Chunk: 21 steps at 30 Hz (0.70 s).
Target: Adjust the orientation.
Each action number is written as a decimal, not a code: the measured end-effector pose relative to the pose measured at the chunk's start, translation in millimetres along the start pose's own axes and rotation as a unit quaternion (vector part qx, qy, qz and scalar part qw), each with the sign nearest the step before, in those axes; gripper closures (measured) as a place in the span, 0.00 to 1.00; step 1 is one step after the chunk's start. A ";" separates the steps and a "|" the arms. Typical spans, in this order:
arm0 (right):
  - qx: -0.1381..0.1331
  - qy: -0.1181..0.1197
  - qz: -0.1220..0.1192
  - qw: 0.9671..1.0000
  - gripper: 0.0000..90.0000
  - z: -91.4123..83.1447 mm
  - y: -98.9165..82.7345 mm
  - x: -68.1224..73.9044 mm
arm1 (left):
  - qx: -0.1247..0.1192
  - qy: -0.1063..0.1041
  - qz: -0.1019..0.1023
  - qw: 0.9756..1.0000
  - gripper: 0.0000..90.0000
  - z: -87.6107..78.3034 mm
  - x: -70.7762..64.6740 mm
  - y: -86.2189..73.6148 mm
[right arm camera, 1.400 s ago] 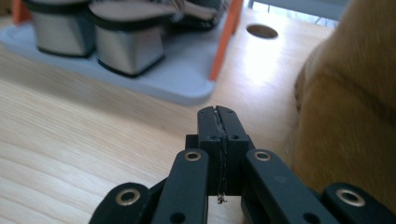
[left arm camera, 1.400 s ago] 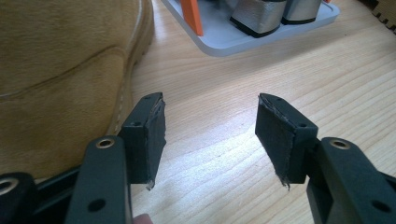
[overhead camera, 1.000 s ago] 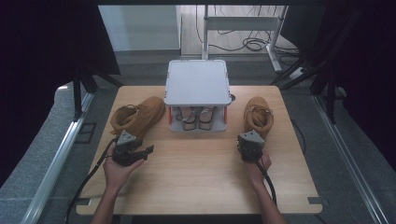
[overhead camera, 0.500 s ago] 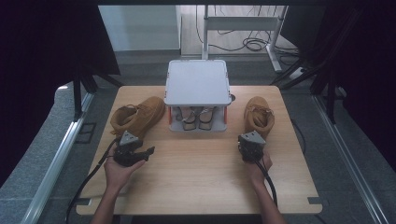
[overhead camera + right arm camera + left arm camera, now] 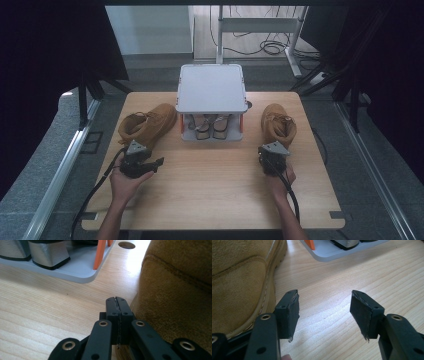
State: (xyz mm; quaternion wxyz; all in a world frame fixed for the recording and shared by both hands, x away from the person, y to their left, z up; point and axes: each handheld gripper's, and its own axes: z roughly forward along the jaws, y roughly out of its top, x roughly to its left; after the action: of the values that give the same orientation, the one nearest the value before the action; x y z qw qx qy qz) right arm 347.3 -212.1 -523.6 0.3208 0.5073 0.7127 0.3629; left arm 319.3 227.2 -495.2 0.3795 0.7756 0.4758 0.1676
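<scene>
Two tan suede boots stand on the wooden table. The left boot lies just beyond my left gripper. In the left gripper view that gripper is open over bare wood, with the boot's side close to its left jaw. The right boot stands just ahead of my right gripper. Seen from the right gripper view, the gripper is shut on nothing, its tip beside the boot's suede.
A grey two-level rack stands at the middle back between the boots, with a pair of grey shoes on its lower shelf. Its base and an orange post are near. A round hole pierces the table.
</scene>
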 end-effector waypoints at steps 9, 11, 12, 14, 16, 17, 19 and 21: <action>0.006 0.004 0.009 1.000 0.99 -7.7 -3.9 -11.7 | 0.011 -0.006 -0.003 1.000 0.45 1.8 0.9 -0.1; 0.006 0.006 0.012 1.000 0.99 -9.5 -5.2 -14.7 | 0.012 -0.004 -0.003 1.000 0.45 1.0 1.2 0.1; 0.006 0.007 0.014 1.000 0.99 -10.4 -5.8 -16.6 | 0.012 -0.004 -0.003 1.000 0.45 0.7 1.4 0.1; 0.007 0.005 0.017 1.000 0.99 -12.4 -7.1 -19.6 | 0.011 -0.003 -0.004 1.000 0.45 0.1 1.8 0.2; 0.006 0.004 0.019 1.000 0.99 -14.8 -8.8 -22.7 | 0.009 -0.004 -0.005 1.000 0.45 -0.4 2.2 0.1; 0.007 0.003 0.021 1.000 0.99 -15.9 -9.5 -24.4 | 0.009 -0.004 -0.005 1.000 0.45 -0.5 2.4 0.1; 0.009 0.000 0.023 1.000 0.99 -18.1 -10.9 -27.8 | 0.009 -0.004 -0.006 1.000 0.45 -0.9 3.0 0.0; 0.010 -0.001 0.024 1.000 0.99 -20.2 -11.7 -31.5 | 0.009 -0.004 -0.007 1.000 0.45 -0.9 3.5 -0.1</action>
State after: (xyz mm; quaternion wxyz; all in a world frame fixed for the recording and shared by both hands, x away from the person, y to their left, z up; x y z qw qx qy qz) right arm 333.7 -248.7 -519.9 0.3076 0.5277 0.7040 0.3624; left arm 320.4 230.7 -495.0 0.3756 0.7763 0.4811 0.1578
